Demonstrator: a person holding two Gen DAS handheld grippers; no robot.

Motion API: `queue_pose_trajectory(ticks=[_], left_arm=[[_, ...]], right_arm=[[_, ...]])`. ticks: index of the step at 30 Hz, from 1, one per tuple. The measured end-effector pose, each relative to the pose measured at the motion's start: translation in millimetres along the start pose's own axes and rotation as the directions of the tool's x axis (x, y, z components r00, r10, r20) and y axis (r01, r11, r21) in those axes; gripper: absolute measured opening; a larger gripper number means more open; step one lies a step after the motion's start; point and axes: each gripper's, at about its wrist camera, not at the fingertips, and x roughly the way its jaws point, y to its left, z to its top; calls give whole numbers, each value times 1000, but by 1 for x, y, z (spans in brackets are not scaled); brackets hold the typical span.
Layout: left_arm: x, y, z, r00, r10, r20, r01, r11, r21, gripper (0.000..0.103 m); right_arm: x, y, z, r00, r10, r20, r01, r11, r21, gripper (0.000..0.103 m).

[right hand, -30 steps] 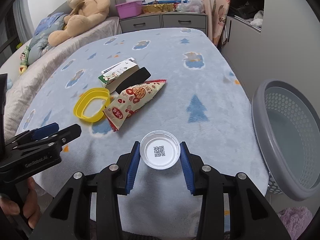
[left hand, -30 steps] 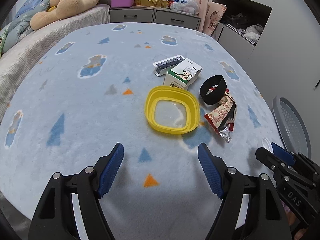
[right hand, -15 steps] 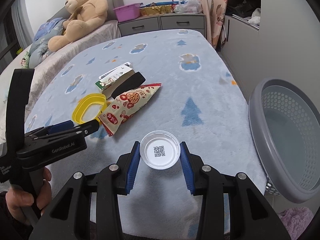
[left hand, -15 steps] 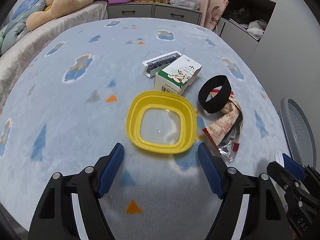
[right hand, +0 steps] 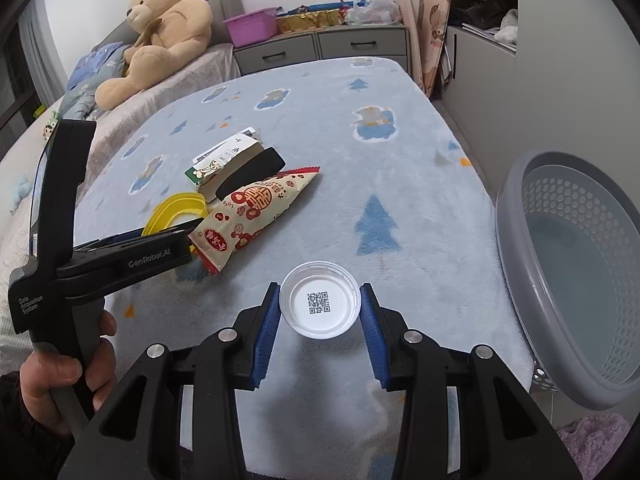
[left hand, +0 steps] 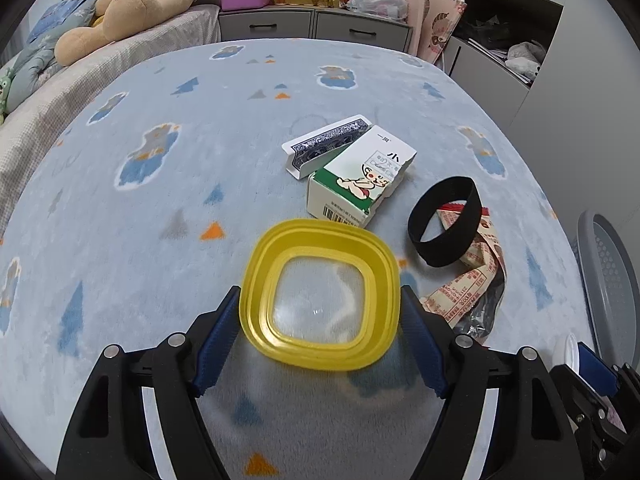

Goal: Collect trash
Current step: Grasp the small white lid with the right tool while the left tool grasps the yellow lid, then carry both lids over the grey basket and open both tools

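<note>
A yellow-rimmed container lid (left hand: 384,280) lies on the blue blanket, between the fingers of my left gripper (left hand: 320,292). The jaws are open, with a blue pad close to each side of the lid. In the right wrist view the left gripper (right hand: 132,256) reaches over the yellow lid (right hand: 176,208) from the left. My right gripper (right hand: 320,288) is shut on a small white plastic lid (right hand: 320,304) with a QR code, held just above the blanket. A red-and-cream snack wrapper (left hand: 476,276), a black band (left hand: 440,258) and a green-and-white carton (left hand: 360,184) lie beyond.
A grey perforated basket (right hand: 508,240) stands off the bed's right edge. A blue-patterned card box (left hand: 328,144) leans against the carton. A teddy bear (right hand: 160,36) sits at the back left and drawers (right hand: 320,48) line the far wall. A person's hand (right hand: 60,372) holds the left gripper's handle.
My left gripper moved forward over the blanket until the yellow lid came between its open fingers. The right gripper stayed put, still holding the white lid.
</note>
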Motion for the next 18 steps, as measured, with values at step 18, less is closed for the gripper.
queue_pose_trajectory(ticks=[18], left_arm=[[-37, 19, -15, 999, -12, 53, 13, 1000, -8, 68]], right_arm=[[-12, 0, 1, 1000, -2, 24, 1, 1000, 6, 39]])
